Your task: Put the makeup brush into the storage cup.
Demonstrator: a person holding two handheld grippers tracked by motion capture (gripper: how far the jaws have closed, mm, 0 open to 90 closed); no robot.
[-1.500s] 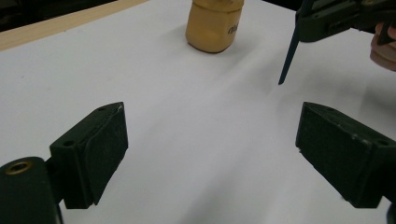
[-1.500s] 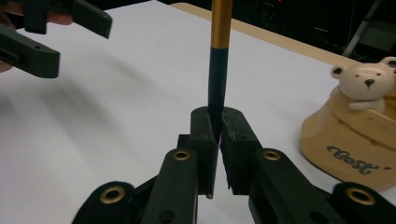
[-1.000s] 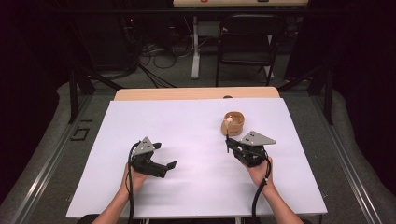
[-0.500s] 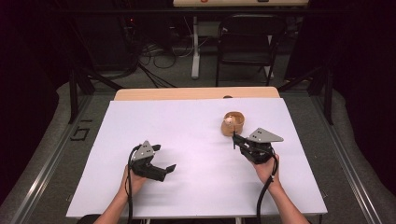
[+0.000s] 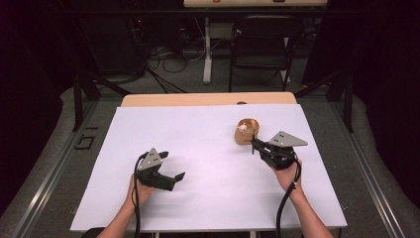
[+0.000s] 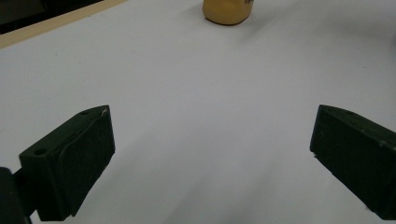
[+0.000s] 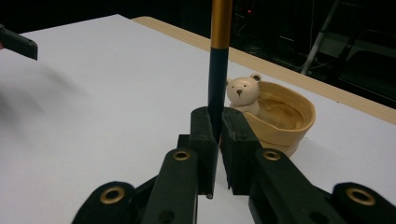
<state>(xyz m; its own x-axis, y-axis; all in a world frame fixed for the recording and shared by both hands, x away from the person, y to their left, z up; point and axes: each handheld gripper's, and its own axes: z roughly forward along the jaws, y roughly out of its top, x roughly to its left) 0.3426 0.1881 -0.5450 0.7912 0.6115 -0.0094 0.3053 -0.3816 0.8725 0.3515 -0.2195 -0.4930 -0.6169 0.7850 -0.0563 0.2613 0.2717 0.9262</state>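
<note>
Right gripper view gives us what the high view cannot: the right gripper (image 7: 217, 130) has its jaws closed on a thin dark stick with a golden upper part (image 7: 218, 60), held upright. Just behind the stick we see a wooden bowl (image 7: 285, 116) with a small bear figure (image 7: 243, 93) at its rim. From the high view the stick is too small to tell; the right gripper (image 5: 253, 144) is just beside the bowl (image 5: 246, 131) on the white bench (image 5: 198, 129). Left gripper view shows the left gripper (image 6: 210, 154) with jaws wide open, nothing between them, well apart from the bowl (image 6: 226, 11).
</note>
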